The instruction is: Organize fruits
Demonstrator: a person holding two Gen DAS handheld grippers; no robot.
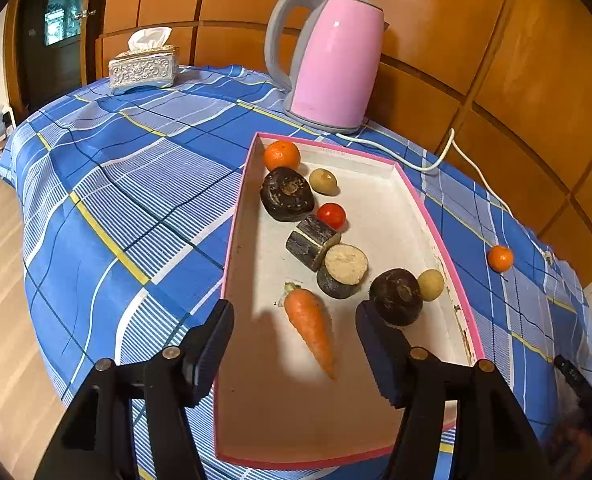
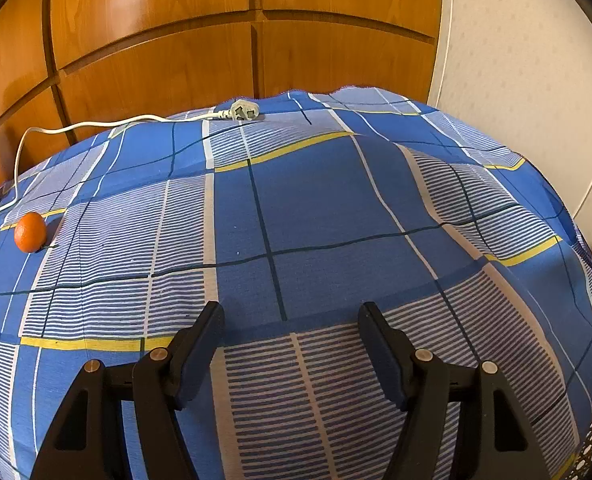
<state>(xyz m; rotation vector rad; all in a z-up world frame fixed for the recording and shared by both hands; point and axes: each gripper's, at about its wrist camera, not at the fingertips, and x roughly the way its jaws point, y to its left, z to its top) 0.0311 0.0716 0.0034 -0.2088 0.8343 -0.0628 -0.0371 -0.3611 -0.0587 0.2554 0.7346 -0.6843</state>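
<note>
A pink-rimmed white box (image 1: 380, 168) lies on the blue checked cloth. Inside are a carrot (image 1: 311, 326), an orange (image 1: 281, 155), a cherry tomato (image 1: 331, 215), two dark round fruits (image 1: 287, 194), two small yellowish fruits (image 1: 323, 181) and two dark cut pieces (image 1: 312, 242). My left gripper (image 1: 293, 314) is open and empty, just above the carrot in the near part of the box. A loose small orange (image 1: 500, 258) lies on the cloth to the right of the box; it also shows in the right wrist view (image 2: 30, 232) at far left. My right gripper (image 2: 291, 316) is open and empty over bare cloth.
A pink kettle (image 1: 332, 60) stands behind the box; its white cord (image 1: 448, 152) runs along the back edge to a plug (image 2: 244, 111). A silver tissue box (image 1: 143, 68) sits at the far left corner. Wooden panels back the table; the cloth drops off at the left edge.
</note>
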